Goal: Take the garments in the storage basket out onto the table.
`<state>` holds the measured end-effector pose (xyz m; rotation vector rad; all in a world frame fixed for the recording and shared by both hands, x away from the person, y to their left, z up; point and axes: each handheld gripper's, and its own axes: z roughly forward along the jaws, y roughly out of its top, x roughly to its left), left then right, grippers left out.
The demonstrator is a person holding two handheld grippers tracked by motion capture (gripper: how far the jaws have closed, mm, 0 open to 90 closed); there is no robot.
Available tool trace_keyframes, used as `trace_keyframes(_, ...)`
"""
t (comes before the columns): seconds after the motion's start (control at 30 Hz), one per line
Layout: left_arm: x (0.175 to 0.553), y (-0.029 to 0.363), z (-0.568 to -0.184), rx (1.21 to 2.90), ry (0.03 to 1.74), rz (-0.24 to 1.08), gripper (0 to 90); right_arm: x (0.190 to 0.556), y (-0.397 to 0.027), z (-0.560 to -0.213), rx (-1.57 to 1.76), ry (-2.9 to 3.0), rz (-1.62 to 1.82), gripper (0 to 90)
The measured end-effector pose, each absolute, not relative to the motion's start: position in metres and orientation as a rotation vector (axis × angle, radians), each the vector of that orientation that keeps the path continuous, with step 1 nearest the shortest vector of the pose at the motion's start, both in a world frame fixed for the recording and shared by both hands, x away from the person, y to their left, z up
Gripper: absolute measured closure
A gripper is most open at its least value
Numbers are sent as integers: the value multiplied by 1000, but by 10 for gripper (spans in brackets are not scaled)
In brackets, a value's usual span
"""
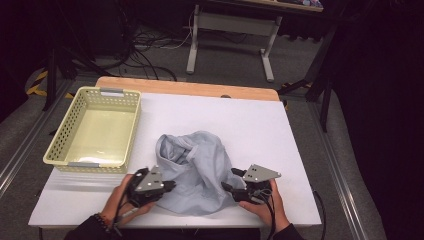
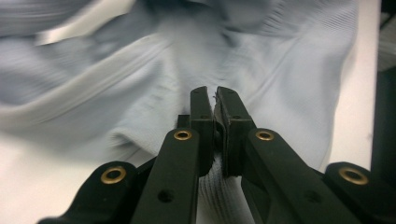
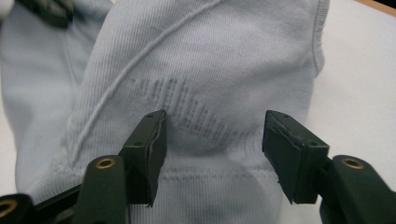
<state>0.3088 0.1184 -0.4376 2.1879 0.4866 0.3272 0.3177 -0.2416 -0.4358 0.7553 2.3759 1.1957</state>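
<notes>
Crumpled shirt [image 1: 192,167] on table [image 1: 250,120], left gripper [image 2: 214,100] fingers pinching its fabric, right gripper [image 3: 212,135] fingers spread over hem

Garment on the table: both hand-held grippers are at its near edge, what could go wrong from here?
1. The left hand-held gripper pinches only a thin fold of the garment; it may slip out on lifting.
2. The right hand-held gripper is open over the hem; closing could miss it or catch extra layers.
</notes>
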Motion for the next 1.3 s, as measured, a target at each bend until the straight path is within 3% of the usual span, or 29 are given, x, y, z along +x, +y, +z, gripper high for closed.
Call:
trace_keyframes(0.2,302,146,-440,2209,561,420,864,325,-241,-431,781,2335,1225,402)
trace_keyframes(0.5,301,144,-454,2260,549,409,862,371,-230,-445,932,2381,1158,411)
trace_keyframes(0.67,304,143,-460,2280,546,390,862,378,-220,-453,923,2440,1113,422)
trace_keyframes(0.8,305,140,-464,2299,547,384,861,384,-219,-457,961,2468,1118,507)
trace_keyframes(0.83,306,139,-464,2294,549,384,861,385,-220,-457,971,2486,1134,603)
trace_keyframes(0.97,308,139,-465,2282,555,370,861,384,-222,-457,978,2490,1169,814)
trace_keyframes(1.03,308,139,-464,2278,552,374,860,383,-224,-455,988,2476,1177,864)
trace_keyframes(1.3,306,132,-450,2191,504,366,861,363,-247,-429,1006,2293,1206,885)
